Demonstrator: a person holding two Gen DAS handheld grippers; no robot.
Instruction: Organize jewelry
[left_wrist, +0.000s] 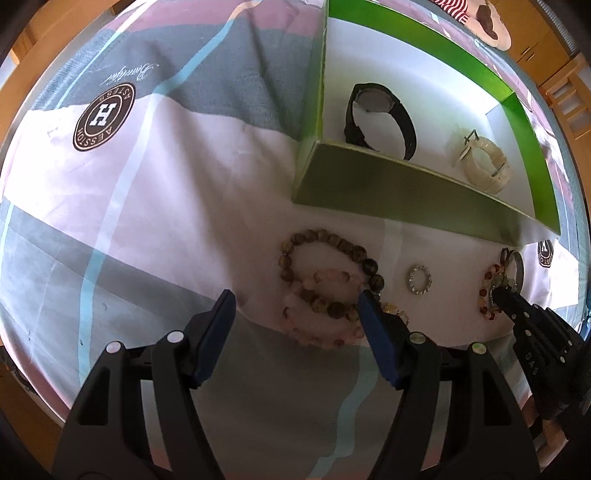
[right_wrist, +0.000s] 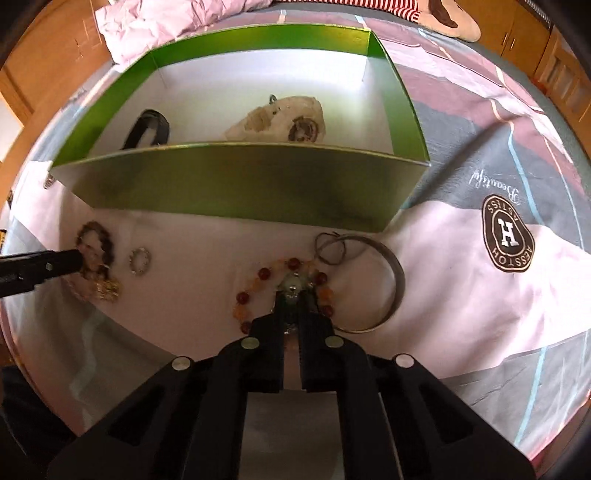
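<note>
A bed sheet in pink and grey blocks covers the bed; wooden cupboards stand at 1 o'clock. The right gripper has narrow jaws holding the amber bead bracelet, below the green box. The left gripper is wide over the brown bead bracelet.

Bright daylight, glare inside box, fisheye-warped soft edges

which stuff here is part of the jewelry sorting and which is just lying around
Job: green cardboard box, black watch, cream bangle, brown bead bracelet, small silver ring, amber bead bracelet, silver bangle.
Lying about: pink-grey bedsheet, striped plush toy.
</note>
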